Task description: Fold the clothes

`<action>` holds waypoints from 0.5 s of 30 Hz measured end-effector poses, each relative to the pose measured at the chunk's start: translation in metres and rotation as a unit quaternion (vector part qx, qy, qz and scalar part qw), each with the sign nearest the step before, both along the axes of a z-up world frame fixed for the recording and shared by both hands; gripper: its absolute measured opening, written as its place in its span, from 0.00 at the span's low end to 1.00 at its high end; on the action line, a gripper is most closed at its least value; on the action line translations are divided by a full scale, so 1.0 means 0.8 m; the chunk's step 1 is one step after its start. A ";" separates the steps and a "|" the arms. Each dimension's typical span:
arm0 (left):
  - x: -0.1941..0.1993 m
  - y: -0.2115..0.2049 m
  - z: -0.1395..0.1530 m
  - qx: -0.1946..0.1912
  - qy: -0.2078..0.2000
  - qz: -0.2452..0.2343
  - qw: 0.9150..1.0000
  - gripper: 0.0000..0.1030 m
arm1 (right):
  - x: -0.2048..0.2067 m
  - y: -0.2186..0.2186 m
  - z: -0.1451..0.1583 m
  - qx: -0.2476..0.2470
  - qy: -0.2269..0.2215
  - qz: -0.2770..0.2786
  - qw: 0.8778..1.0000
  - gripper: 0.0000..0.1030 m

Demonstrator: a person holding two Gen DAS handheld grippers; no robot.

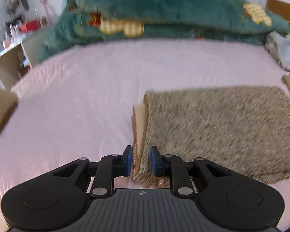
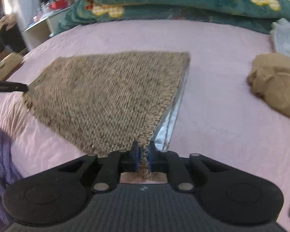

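A brown knitted garment (image 1: 218, 129) with a pale lining lies folded on the pink bed sheet (image 1: 77, 106). My left gripper (image 1: 141, 160) is shut on its near left corner. In the right wrist view the same knitted garment (image 2: 110, 96) spreads ahead and to the left, and my right gripper (image 2: 143, 157) is shut on its near right corner. The tip of the left gripper (image 2: 8, 86) shows at the garment's far left corner. Both corners are lifted slightly off the sheet.
A green plush blanket (image 1: 164, 9) with yellow figures lies across the head of the bed. A crumpled tan garment (image 2: 276, 85) and a pale grey garment (image 2: 286, 38) lie to the right. A purple cloth (image 2: 0, 164) is at the near left. A white shelf (image 1: 7, 65) stands left of the bed.
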State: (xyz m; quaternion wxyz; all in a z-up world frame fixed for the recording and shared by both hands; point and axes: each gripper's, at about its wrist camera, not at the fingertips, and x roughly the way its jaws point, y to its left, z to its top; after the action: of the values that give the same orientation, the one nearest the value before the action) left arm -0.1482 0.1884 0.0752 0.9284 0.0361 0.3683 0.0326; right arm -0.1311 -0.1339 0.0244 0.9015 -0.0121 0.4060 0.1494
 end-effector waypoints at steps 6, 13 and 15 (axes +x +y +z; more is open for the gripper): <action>-0.008 -0.012 -0.007 -0.035 -0.015 0.082 0.996 0.81 | -0.015 0.053 0.052 -0.056 -0.140 0.001 0.989 0.99; -0.029 -0.018 -0.038 -0.058 -0.003 0.167 0.984 0.87 | 0.040 0.086 0.025 -0.003 -0.118 -0.006 0.993 0.89; -0.033 -0.013 -0.049 -0.053 0.009 0.173 0.983 0.88 | 0.054 0.085 0.006 0.005 -0.083 -0.011 0.996 0.71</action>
State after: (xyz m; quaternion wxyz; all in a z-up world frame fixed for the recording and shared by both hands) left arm -0.1749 0.1776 0.0363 0.9060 -0.0777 0.3784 0.1730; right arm -0.0878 -0.0659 0.0290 0.9337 -0.0152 0.3290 0.1406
